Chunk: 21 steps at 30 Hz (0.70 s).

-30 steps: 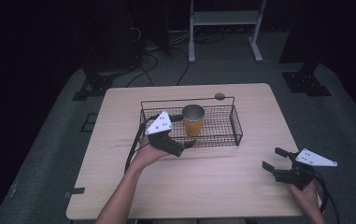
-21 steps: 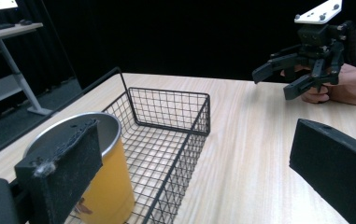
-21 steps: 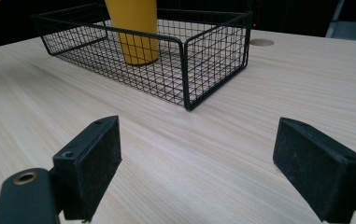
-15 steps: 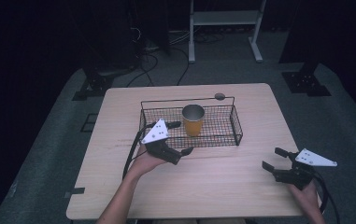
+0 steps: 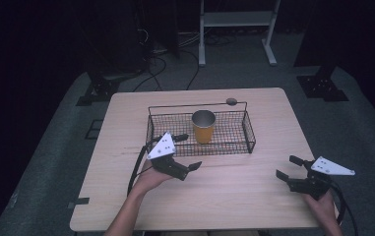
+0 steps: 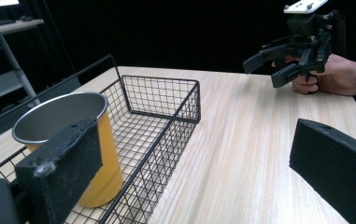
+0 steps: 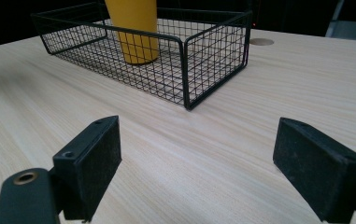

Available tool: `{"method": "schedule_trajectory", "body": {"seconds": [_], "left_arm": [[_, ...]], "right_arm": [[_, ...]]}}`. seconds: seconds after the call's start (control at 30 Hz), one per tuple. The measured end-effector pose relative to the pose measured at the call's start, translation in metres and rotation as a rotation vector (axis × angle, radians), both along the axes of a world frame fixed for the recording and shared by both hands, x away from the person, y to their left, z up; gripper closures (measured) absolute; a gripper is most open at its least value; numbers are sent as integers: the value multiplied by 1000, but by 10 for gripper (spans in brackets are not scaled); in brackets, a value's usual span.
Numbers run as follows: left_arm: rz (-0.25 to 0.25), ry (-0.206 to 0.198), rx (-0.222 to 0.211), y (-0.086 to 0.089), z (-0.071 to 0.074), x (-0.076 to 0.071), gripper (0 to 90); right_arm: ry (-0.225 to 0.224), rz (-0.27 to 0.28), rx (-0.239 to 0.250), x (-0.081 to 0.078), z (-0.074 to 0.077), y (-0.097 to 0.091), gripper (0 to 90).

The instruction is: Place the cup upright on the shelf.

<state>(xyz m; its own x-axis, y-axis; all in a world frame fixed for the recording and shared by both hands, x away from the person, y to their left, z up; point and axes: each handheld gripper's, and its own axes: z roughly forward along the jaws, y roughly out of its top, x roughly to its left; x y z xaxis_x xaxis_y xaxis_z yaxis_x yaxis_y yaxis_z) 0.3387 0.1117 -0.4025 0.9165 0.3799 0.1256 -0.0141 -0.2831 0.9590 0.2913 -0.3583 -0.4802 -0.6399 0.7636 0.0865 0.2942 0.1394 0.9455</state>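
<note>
cup (image 5: 203, 126) upright in basket (image 5: 249, 132) | left gripper (image 5: 187, 152) released by basket's near-left corner (holding nothing) | right gripper (image 5: 287, 167) released, near table's (image 5: 254, 206) right edge

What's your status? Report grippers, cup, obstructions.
Left gripper open, empty, at the basket's near left corner. Right gripper open, empty, over bare table. Yellow cup upright inside wire basket. Basket wall between jaws and cup.

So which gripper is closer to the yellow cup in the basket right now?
Left. The left gripper sits open just outside the wire basket, beside the yellow cup. The right gripper is open too, farther off near the table's right front edge.
</note>
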Motion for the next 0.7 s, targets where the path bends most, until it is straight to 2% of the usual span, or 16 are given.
{"method": "schedule_trajectory", "body": {"seconds": [0.47, 0.57, 0.7], "left_arm": [[6, 0, 6, 5, -9, -14, 18], [5, 5, -5, 7, -11, -18, 18], [9, 6, 20, 9, -16, -22, 18]], "right_arm": [[0, 0, -2, 0, 0, 0, 142], [1, 0, -2, 0, 0, 0, 142], [1, 1, -4, 0, 0, 0, 142]]}}
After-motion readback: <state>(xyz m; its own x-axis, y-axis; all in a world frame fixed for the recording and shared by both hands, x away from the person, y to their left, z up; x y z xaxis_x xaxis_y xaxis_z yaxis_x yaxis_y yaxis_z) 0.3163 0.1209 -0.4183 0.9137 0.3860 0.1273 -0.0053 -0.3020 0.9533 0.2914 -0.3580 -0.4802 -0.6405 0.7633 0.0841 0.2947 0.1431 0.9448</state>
